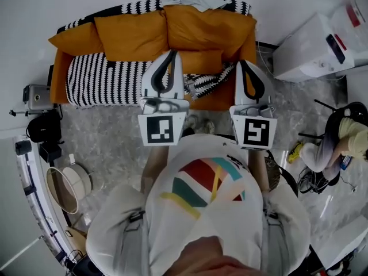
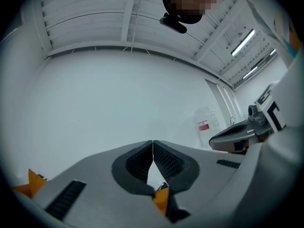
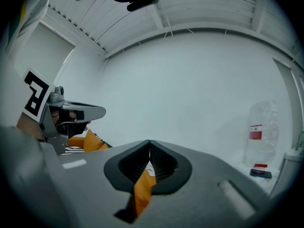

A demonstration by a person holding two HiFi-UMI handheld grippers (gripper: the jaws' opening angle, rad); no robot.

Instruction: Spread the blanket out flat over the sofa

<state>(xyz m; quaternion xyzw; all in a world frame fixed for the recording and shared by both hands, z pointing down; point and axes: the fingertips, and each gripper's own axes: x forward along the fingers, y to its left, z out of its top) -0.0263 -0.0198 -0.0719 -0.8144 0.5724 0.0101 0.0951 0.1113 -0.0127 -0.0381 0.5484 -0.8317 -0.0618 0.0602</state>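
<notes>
1. The left gripper [image 1: 172, 53] has its jaws pressed together, tips touching, with nothing between the pads.
2. The right gripper [image 1: 241, 62] is likewise closed and empty.
3. The striped black-and-white blanket [image 1: 102, 79] lies on the seat of the sofa [image 1: 215, 100], mostly left of the left jaws. A bunched part lies between the two pairs of jaws, and neither touches it.
4. A round pale tub [image 1: 69, 186] stands on the floor well behind and left of the left jaws; its contents cannot be made out.
5. Orange cushions [image 1: 132, 36] lie ahead of both jaws.
6. A white unit [image 1: 313, 45] stands right of the right jaws, with a seated person [image 1: 345, 134] farther right. A camera [image 1: 35, 98] stands far left.
</notes>
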